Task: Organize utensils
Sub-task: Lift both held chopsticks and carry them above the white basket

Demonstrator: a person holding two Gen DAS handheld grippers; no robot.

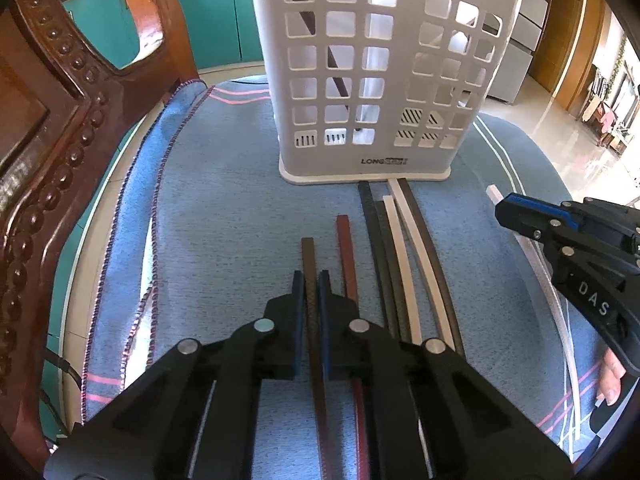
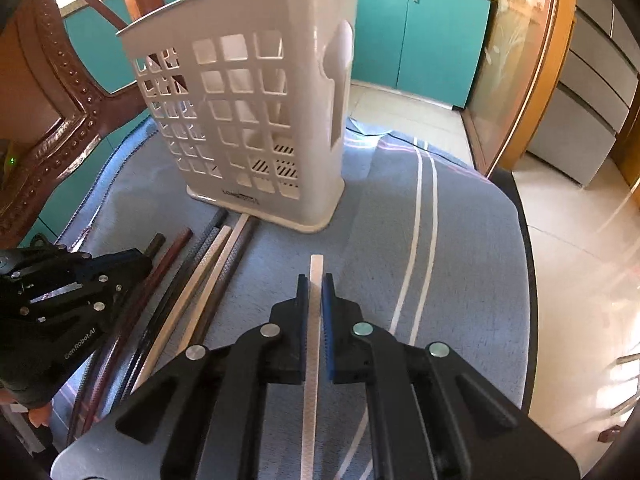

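- A home kitchen and dining area is shown.
- Teal cabinet doors [image 2: 440,36] under a grey counter are seen along the far wall.
- A carved wooden chair [image 1: 60,128] with studded trim is drawn up beside the worktop [image 2: 526,280].
- The worktop is covered with a blue striped cloth [image 1: 224,200].
- A glossy tiled floor [image 2: 580,248] and wood-framed doors [image 1: 568,40] are seen beyond.

My left tongs [image 1: 311,280] point steeply down, jaws clamped on a dark brown stick [image 1: 309,256]. My right tongs [image 2: 316,284] tilt down likewise, jaws pinched tight on a white stick [image 2: 315,268]. My fingertips [image 1: 612,380] show beneath the right handle.
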